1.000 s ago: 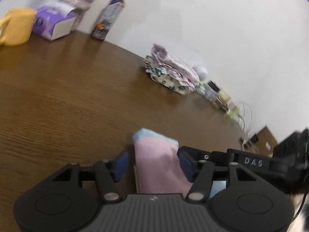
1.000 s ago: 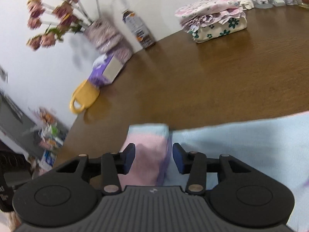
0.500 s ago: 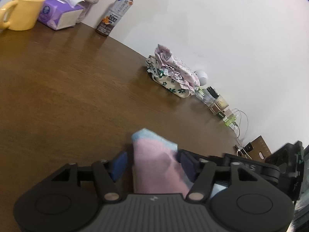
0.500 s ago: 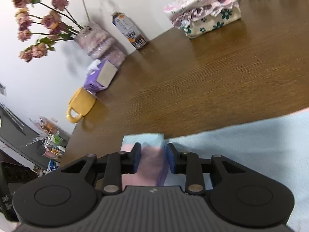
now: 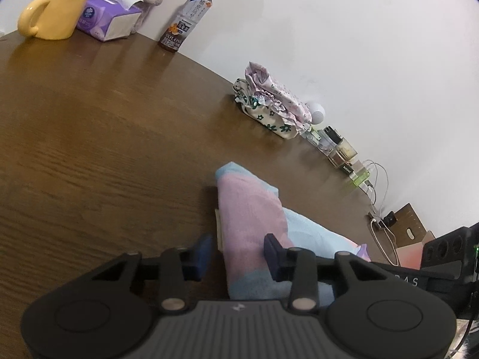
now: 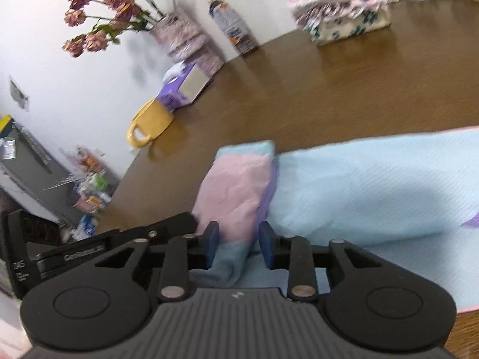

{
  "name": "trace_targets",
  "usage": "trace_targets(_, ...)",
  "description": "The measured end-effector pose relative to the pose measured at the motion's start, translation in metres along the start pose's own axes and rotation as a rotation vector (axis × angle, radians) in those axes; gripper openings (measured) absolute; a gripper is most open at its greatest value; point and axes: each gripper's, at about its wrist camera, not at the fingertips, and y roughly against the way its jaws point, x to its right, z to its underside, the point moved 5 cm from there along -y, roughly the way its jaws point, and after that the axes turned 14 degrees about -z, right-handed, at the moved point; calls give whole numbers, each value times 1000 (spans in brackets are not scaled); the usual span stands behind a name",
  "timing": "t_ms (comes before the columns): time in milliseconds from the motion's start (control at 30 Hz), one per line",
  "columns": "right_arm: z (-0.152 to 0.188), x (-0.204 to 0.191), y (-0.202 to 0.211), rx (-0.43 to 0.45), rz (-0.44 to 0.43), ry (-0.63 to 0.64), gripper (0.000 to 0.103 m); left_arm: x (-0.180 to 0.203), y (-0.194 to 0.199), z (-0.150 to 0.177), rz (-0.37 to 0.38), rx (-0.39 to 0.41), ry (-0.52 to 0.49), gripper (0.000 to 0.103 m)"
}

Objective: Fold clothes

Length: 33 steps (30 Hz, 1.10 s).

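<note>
Flowers (image 6: 101, 15) solely in right view; cables (image 5: 380, 206) solely in left.

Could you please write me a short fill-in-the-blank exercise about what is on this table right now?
1. The mug near the tissue box is ____ in colour.
2. The folded end of the cloth between the fingers of the left hand-held gripper is mostly ____.
3. The vase holds dried ____.
4. The bottle stands on the ____.

Missing words: yellow; pink; flowers; table
</note>
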Motion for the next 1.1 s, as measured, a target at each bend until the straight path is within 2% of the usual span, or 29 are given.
trace_targets(33, 1, 0, 1, 1, -1, 0, 30, 0, 1, 1, 0, -1, 3, 47)
trace_targets(67, 3, -1, 2, 2, -3, -1, 30, -1, 2, 1, 1, -1, 5, 49)
trace_targets(167, 4, -1, 8, 26, -19, -4, 30, 0, 2, 3, 0, -3, 0, 48)
trace_targets(200, 5, -1, 9, 30, -24, -4, 30, 1, 2, 4, -1, -4, -5, 47)
trace_targets(267, 7, 1, 7, 23, -5, -3, 28, 3, 0, 7, -3, -9, -18, 34)
trace_targets(300, 8, 2, 6, 19, 6, -1, 22, 4, -1, 8, -1, -13, -24, 34)
trace_targets(367, 11, 4, 4, 9, 6, -11, 19, 5, -1, 8, -6, -16, -27, 34)
trace_targets(400, 13, 3, 5, 7, 0, -10, 19, 6, -1, 8, -11, -18, -26, 35)
trace_targets(467, 14, 0, 8, 11, -10, 7, 20, 7, -1, 7, -12, -24, -21, 46)
trace_targets(533, 14, -2, 13, 26, -10, 26, 27, 10, -1, 6, -23, -16, -26, 54)
trace_targets(600, 13, -3, 18, 43, -9, 46, 31, 11, -2, 4, -35, -10, -23, 56)
trace_targets(700, 12, -3, 26, 62, -4, 59, 52, 10, -4, 1, -38, -7, 13, 58)
trace_targets(767, 12, -1, 31, 74, -4, 64, 56, 8, -5, -2, -46, -4, 38, 58)
trace_targets(900, 10, 6, 47, 121, -5, 67, 79, 6, -9, -6, -57, 0, 85, 58)
trace_targets(1000, 7, 14, 58, 158, 34, 65, 83, 4, -13, -9, -60, 1, 118, 52)
trace_targets(1067, 6, 20, 64, 166, 56, 65, 85, 4, -15, -10, -67, 5, 136, 44)
trace_targets(1100, 6, 22, 68, 168, 64, 67, 88, 4, -15, -10, -73, 9, 143, 44)
